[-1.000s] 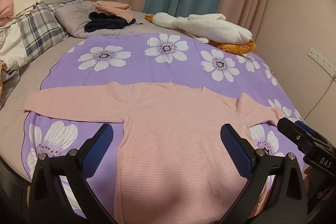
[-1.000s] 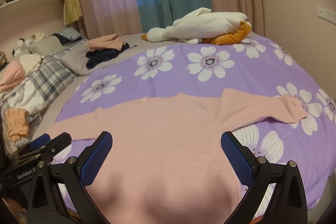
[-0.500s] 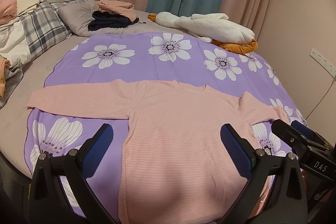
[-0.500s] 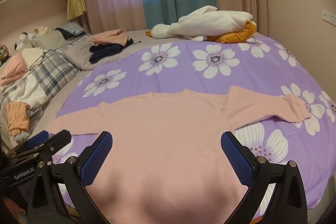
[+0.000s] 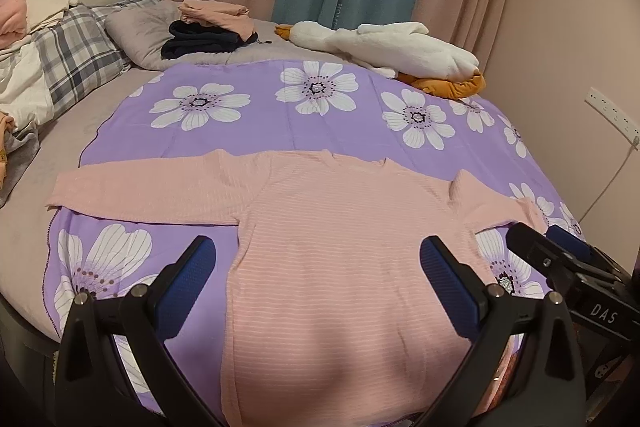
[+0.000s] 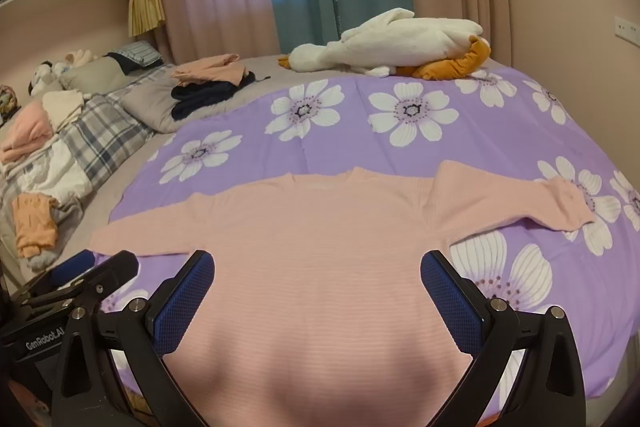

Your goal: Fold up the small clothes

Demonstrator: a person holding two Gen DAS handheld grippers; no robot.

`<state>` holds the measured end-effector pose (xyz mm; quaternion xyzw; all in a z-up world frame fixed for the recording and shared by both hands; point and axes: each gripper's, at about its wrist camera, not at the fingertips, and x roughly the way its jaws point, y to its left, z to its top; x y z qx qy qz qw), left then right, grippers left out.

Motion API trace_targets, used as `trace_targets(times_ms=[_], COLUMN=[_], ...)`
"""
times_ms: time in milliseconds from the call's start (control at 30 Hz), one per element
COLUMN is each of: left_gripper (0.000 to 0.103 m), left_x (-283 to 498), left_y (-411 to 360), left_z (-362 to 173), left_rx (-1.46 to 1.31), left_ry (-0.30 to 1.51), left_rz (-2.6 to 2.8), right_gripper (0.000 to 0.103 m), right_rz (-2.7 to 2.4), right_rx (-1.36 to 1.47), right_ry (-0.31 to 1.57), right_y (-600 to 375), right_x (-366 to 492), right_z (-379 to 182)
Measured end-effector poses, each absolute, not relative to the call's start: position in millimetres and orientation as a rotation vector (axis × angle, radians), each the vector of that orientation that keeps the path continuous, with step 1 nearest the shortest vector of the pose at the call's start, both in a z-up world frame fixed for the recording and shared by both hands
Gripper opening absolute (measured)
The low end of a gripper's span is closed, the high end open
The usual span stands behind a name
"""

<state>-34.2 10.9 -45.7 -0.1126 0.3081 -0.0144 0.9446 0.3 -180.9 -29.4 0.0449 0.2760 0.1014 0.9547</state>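
A pink long-sleeved striped top (image 5: 340, 251) (image 6: 320, 259) lies flat on the purple flowered sheet (image 5: 280, 107) (image 6: 460, 131), neck toward the far side, sleeves spread left and right. My left gripper (image 5: 318, 267) hovers open above the top's body, nothing between its blue pads. My right gripper (image 6: 318, 275) is likewise open over the body near the hem. Each gripper shows in the other's view, the right gripper (image 5: 568, 267) at the right edge, the left gripper (image 6: 80, 279) at the lower left. The right sleeve's cuff (image 6: 568, 203) is slightly rumpled.
A white plush goose (image 5: 392, 43) (image 6: 400, 43) lies at the bed's far side. Folded pink and dark clothes (image 5: 212, 27) (image 6: 212, 83) sit on a grey pillow. A plaid quilt with more garments (image 5: 60, 55) (image 6: 60, 147) fills the left. Wall sockets (image 5: 612, 115) are on the right.
Both grippers have drawn back and risen slightly, so the top sits a little farther off in view. Jaws stay open; the top has not moved.
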Motion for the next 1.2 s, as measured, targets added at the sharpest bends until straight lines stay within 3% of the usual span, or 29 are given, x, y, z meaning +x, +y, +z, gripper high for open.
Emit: trace_targets(times_ms=[1200], left_gripper=[0.102], left_x=[-31.0], left_y=[2.3], left_z=[-48.2], left_rx=[-0.22], left_ry=[0.638], left_rz=[-0.052], right_gripper=[0.102], right_rz=[0.196], right_rx=[0.085], right_ry=[0.567], right_y=[-181.5], right_x=[0.7], right_z=[-32.3])
